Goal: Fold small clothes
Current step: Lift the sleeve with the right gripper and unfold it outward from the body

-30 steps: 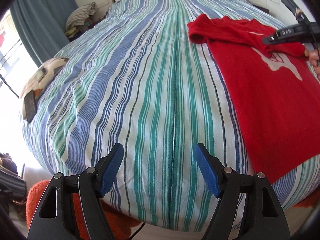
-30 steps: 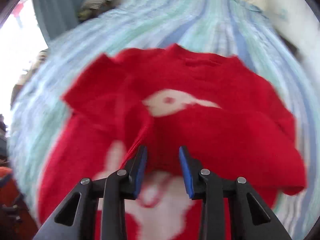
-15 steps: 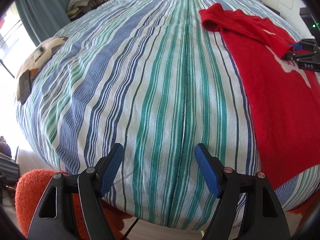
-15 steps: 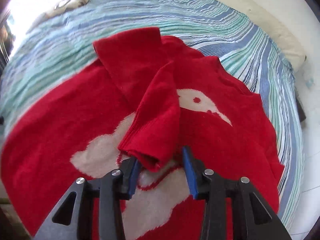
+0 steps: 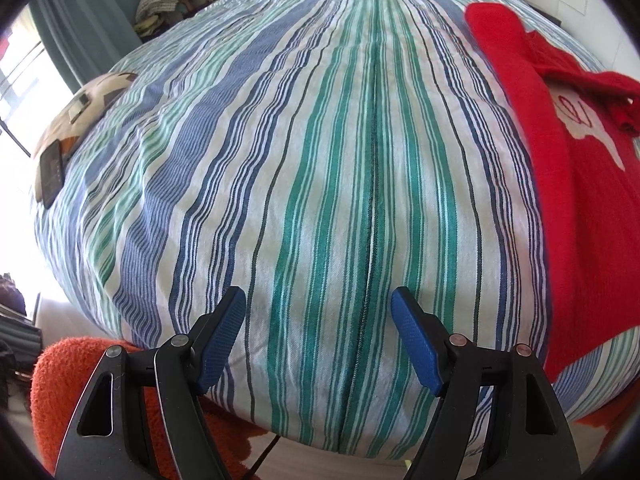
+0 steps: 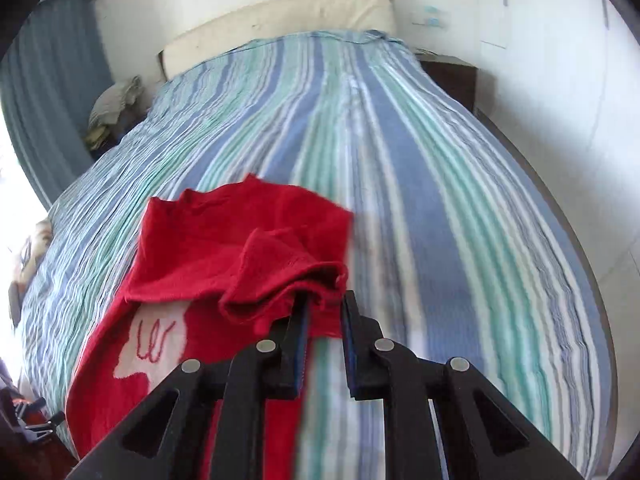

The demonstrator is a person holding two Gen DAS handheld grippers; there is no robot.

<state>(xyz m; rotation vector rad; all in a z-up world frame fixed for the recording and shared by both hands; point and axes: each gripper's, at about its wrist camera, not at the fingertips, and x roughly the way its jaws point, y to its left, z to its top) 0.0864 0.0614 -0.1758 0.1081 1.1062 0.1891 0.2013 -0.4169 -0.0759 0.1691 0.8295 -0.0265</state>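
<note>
Sweater [image 6: 224, 240] soft, limp, light knit on bed [image 6: 400, 160]; take by sleeve cuff or hem. Right hand-held gripper [image 6: 324, 320] closing, cuff edge at jaws. Left hand-held gripper [image 5: 318, 332] released, empty.

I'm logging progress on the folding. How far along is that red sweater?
Early. Done: a sleeve lies folded across the red sweater. In hand: nothing; the right gripper jaws are closing empty, the left gripper is open over the striped bedspread. Left: the remaining folds.
</note>
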